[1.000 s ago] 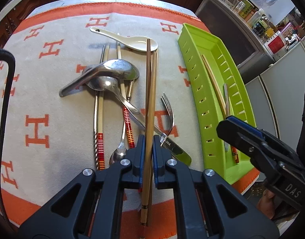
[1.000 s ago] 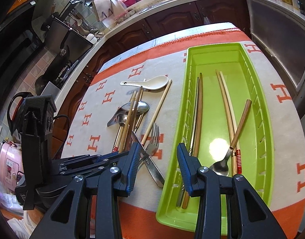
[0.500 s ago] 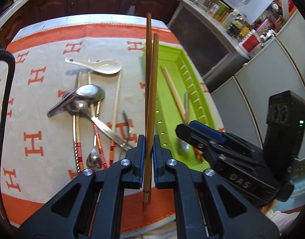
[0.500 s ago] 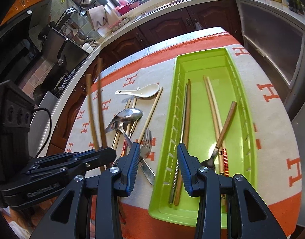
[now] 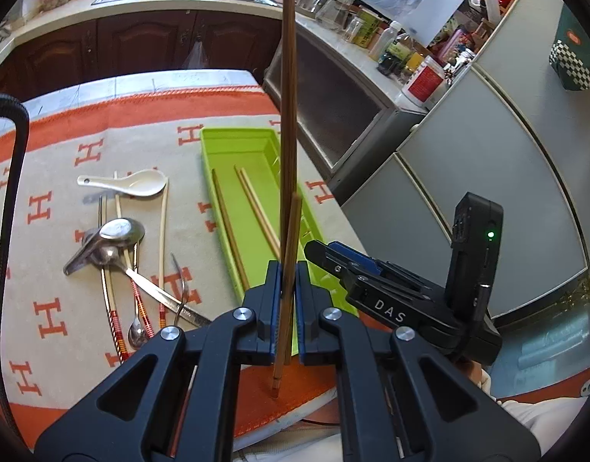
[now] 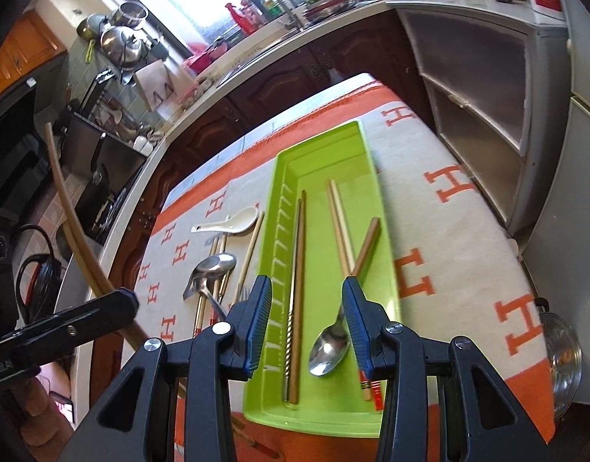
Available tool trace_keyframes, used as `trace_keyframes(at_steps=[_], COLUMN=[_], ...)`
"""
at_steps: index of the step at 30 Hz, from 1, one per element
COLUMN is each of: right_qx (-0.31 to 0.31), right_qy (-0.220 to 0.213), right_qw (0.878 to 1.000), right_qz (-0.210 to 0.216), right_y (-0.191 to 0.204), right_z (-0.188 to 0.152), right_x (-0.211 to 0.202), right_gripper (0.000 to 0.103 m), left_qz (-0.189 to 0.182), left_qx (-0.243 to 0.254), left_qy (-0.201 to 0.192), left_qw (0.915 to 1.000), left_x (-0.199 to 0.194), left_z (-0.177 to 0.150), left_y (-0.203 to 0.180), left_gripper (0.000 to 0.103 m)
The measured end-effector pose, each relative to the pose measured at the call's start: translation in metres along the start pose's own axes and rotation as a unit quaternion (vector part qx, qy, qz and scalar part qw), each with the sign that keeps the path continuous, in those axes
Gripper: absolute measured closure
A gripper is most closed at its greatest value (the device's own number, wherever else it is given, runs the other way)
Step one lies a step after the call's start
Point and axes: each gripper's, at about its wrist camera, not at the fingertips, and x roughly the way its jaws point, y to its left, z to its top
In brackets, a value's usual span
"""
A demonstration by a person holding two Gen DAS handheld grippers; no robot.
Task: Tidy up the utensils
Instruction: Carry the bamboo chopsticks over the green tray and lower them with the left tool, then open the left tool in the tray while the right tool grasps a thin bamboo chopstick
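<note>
My left gripper (image 5: 286, 269) is shut on a pair of brown wooden chopsticks (image 5: 288, 123), held high above the table and pointing away; they also show at the left of the right wrist view (image 6: 69, 227). The green tray (image 6: 385, 238) lies on the cloth and holds chopsticks (image 6: 298, 254) and a wooden-handled spoon (image 6: 333, 342). My right gripper (image 6: 307, 308) is open and empty, hovering over the tray's near end. Loose on the cloth left of the tray are a white ceramic spoon (image 5: 135, 183), a steel ladle spoon (image 5: 110, 236), a fork (image 5: 183, 285) and striped chopsticks (image 5: 112, 308).
The table carries a beige cloth with orange H marks (image 5: 44, 315). A glass lid (image 6: 560, 350) sits at the table's right edge. Kitchen counters, a cabinet (image 5: 333, 107) and a fridge (image 5: 487, 177) surround the table. A black cable (image 5: 6, 200) hangs at the left.
My left gripper has lifted the brown chopsticks off the pile and swung right, over the tray side. My right gripper has risen and stayed open over the tray.
</note>
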Motion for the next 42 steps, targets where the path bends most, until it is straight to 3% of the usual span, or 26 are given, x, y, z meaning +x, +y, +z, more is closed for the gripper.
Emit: trace_keyframes(at_steps=[8,21,32,34,42], right_qx=[0.026,0.021,-0.061,-0.062,-0.055], right_qy=[-0.013,0.006,0.112,0.115,0.094], right_qw=[1.000,1.000,0.986,0.985,0.981], right_qz=[-0.005,-0.007,0.106,0.115,0.161], right_y=[-0.016,-0.015,0.021,0.024,0.022], right_z=[-0.002,-0.012,-0.038,-0.039,-0.035], right_x=[-0.009,0.003,0.032,0.034,0.025], right_gripper=[0.064,0.064,0.068,0.076,0.076], left_qz=[0.005,0.052,0.055,0.053,0.048], left_qx=[0.009,-0.010,-0.032,-0.034,-0.035], left_qy=[-0.003,0.066,0.082,0.081,0.073], left_qw=[0.9999,0.9964,0.9946,0.9947,0.9955], left_x=[0.023,0.127,0.154,0.151,0.140], left_z=[0.026,0.032,0.026,0.024,0.023], left_y=[-0.013,0.017,0.049,0.050,0.051], left_gripper=[0.099,0.097,0.097,0.097,0.097])
